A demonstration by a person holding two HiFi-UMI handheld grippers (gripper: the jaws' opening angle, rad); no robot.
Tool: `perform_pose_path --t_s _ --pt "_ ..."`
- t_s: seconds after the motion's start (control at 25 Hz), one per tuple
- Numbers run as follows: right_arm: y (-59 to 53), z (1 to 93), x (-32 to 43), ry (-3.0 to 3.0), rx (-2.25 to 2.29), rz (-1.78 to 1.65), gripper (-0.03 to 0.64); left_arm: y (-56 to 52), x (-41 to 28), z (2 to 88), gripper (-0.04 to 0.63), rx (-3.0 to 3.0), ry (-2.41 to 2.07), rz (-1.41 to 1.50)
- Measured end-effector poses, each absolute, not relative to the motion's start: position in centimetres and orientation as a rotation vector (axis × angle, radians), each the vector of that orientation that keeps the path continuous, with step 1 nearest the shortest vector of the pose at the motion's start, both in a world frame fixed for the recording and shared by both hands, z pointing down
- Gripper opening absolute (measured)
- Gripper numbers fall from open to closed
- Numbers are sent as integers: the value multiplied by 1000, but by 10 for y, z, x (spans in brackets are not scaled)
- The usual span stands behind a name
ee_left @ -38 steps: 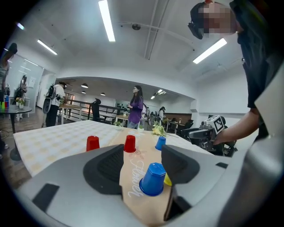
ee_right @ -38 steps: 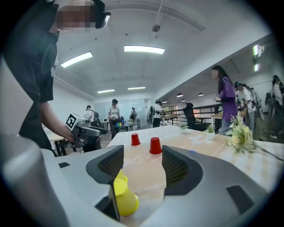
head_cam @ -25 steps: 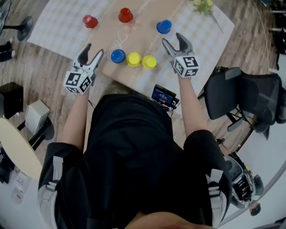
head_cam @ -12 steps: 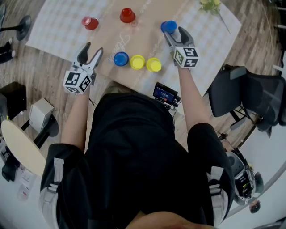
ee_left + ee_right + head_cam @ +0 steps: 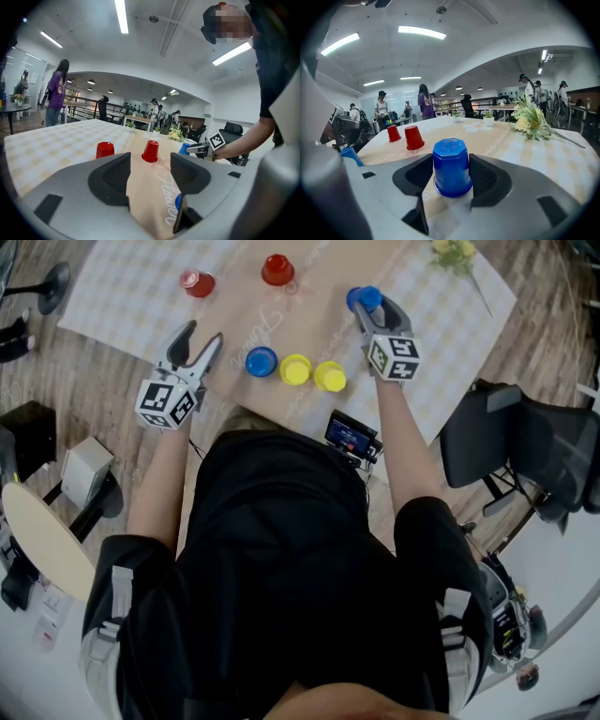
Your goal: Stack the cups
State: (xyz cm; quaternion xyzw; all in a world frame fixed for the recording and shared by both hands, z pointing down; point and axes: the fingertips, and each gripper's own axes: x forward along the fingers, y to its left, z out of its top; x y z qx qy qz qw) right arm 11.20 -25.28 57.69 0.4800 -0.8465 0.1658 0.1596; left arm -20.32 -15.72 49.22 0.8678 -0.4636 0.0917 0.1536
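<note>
Several cups stand upside down on the table runner (image 5: pixel 309 329). Two red cups (image 5: pixel 198 282) (image 5: pixel 277 269) are at the far side. A blue cup (image 5: pixel 261 361) and two yellow cups (image 5: pixel 295 369) (image 5: pixel 329 377) form a near row. My right gripper (image 5: pixel 372 302) has just been closing and is shut on the second blue cup (image 5: pixel 451 166), its pads against both sides; the cup stands on the runner. My left gripper (image 5: pixel 202 335) hovers open and empty left of the near row. In the left gripper view both red cups (image 5: pixel 105 150) (image 5: pixel 150 151) lie ahead.
A flower sprig (image 5: pixel 455 254) lies at the far right of the checked tablecloth (image 5: pixel 122 296). A small device with a screen (image 5: pixel 349 437) sits at the table's near edge. An office chair (image 5: pixel 525 442) stands to the right. People stand in the background.
My right gripper has gone forward and down to the far blue cup, and its jaws have closed round it. The left gripper has shifted only slightly and stays open.
</note>
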Motion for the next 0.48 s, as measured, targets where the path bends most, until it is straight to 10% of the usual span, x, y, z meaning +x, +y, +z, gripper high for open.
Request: perform_pose_path --t_s 0.48 --pt "-214 489 103 -2592 1337 307 235 -145 -204 466 249 2521 -1397 198"
